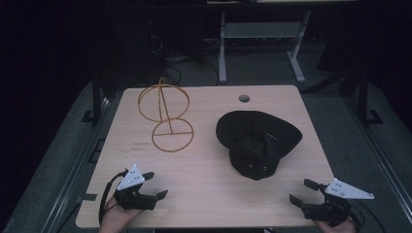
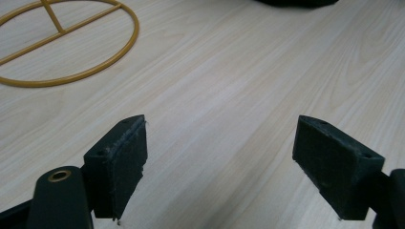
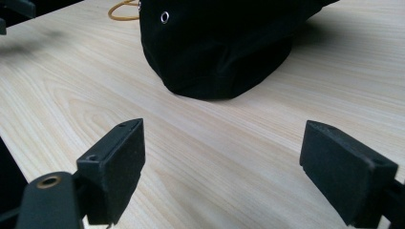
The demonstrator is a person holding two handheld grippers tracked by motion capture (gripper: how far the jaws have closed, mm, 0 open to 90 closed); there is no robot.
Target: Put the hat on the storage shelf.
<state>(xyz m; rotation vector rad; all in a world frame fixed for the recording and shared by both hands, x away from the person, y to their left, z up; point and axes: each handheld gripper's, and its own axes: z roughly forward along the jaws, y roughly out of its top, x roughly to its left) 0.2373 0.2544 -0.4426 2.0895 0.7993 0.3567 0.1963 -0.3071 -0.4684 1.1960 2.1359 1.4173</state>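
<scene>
Closest to the person, both tools sit low over the near edge of the light wood table (image 1: pixel 204 170). The left hand-held gripper (image 1: pixel 154 186) is by the near left corner, jaws spread wide apart with nothing between them, just bare wood grain showing in the left gripper view between its pads (image 2: pixel 119 162). The right hand-held gripper (image 1: pixel 305 191) is over by the near right corner, same deal: jaws released and wide, nothing in them, pointing in toward the middle of the table. Each one has a grey three-cornered plate on top.

A bit further in, right of centre, there's a black hat (image 1: pixel 257 141) lying on the table, well apart from both grippers. In the right gripper view it's straight ahead, and a small metal eyelet (image 3: pixel 165 17) shows on its side.

Toward the far left sits a yellow wire stand (image 1: pixel 165 114), with a round ring base flat on the table and an upright wire hoop on a post above it. Near the far edge there's a small round hole (image 1: pixel 244 98) in the tabletop.
</scene>
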